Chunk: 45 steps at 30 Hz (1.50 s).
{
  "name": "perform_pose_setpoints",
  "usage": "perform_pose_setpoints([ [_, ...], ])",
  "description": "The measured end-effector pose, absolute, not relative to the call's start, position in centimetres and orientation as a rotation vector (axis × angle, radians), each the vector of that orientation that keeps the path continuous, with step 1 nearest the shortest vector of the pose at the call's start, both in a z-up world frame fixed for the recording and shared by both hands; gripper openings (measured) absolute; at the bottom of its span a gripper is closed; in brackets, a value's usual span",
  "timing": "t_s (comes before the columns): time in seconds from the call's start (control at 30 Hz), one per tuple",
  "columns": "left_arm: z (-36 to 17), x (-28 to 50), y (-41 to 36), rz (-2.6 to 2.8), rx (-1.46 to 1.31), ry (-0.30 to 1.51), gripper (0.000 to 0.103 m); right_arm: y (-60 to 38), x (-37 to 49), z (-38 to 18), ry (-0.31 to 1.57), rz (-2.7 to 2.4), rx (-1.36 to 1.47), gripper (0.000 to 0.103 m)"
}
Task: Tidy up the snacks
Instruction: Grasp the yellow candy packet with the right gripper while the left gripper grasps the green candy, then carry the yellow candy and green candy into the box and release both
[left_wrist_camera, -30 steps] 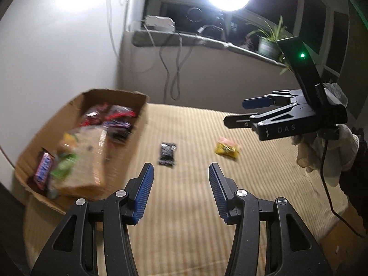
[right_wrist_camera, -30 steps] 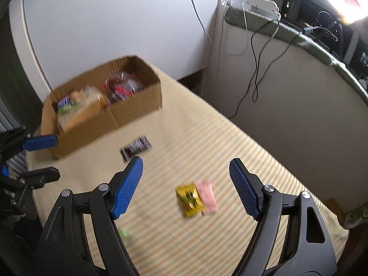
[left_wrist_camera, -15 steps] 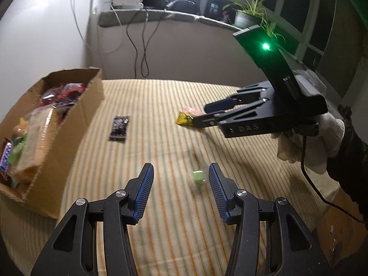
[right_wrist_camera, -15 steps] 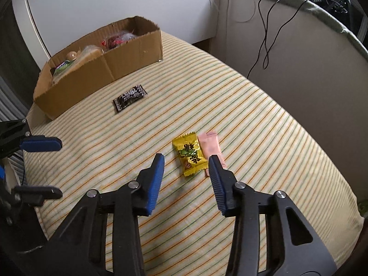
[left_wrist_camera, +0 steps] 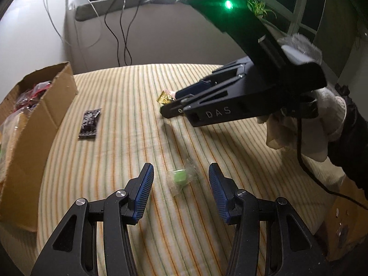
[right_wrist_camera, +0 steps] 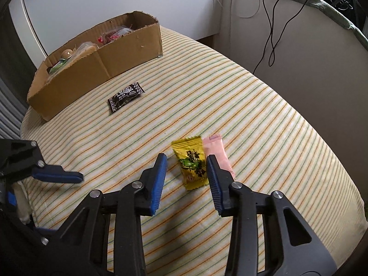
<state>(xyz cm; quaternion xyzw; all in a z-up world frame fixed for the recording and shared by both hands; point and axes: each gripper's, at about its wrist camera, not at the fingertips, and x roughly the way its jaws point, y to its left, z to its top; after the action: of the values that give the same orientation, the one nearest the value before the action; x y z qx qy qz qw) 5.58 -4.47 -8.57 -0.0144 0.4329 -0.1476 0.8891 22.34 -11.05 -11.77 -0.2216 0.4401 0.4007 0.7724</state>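
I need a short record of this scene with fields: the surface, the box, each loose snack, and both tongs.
surface: striped cloth
box: cardboard box, already holding snacks
dark packet: black packet, lying alone near the box
yellow packet: beside the pink packet
green candy: in clear wrap
left tongs: open, around the green candy
right tongs: closing, yellow packet between them, not yet pressed

Box (right_wrist_camera: 128, 53) at table's (right_wrist_camera: 253, 105) left edge, dark packet (right_wrist_camera: 126, 96) beside it — two packets (right_wrist_camera: 192, 162) side by side, nearer.
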Motion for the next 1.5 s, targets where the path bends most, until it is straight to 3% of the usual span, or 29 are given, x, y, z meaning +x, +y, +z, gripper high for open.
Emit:
perform_pose_setpoints([
  [0.13, -9.3, 6.1, -4.7, -0.304, -0.021, 0.922, 0.047, -10.4, 22.3, -12.3, 0.955, 0.867, -0.506, 0.035],
  [0.23, -9.6, 6.4, -4.8, -0.293, -0.019, 0.921, 0.034, -10.2, 22.4, -12.4, 0.950, 0.864, -0.510, 0.033],
  [0.43, -9.6, 6.3, -4.6, -0.282, -0.024, 0.914, 0.027, -10.2, 22.9, -12.6, 0.956, 0.847, -0.507, 0.024],
  [1.07, -7.7, 4.7, -1.8, -0.255, -0.081, 0.857, 0.026, -11.6, 21.0, -10.8, 0.936, 0.825, -0.479, 0.017],
  [1.5, -4.7, 3.8, 2.9, -0.164, -0.096, 0.762, 0.026, -9.1, 19.9, -5.4, 0.836, 0.856, -0.457, 0.017],
])
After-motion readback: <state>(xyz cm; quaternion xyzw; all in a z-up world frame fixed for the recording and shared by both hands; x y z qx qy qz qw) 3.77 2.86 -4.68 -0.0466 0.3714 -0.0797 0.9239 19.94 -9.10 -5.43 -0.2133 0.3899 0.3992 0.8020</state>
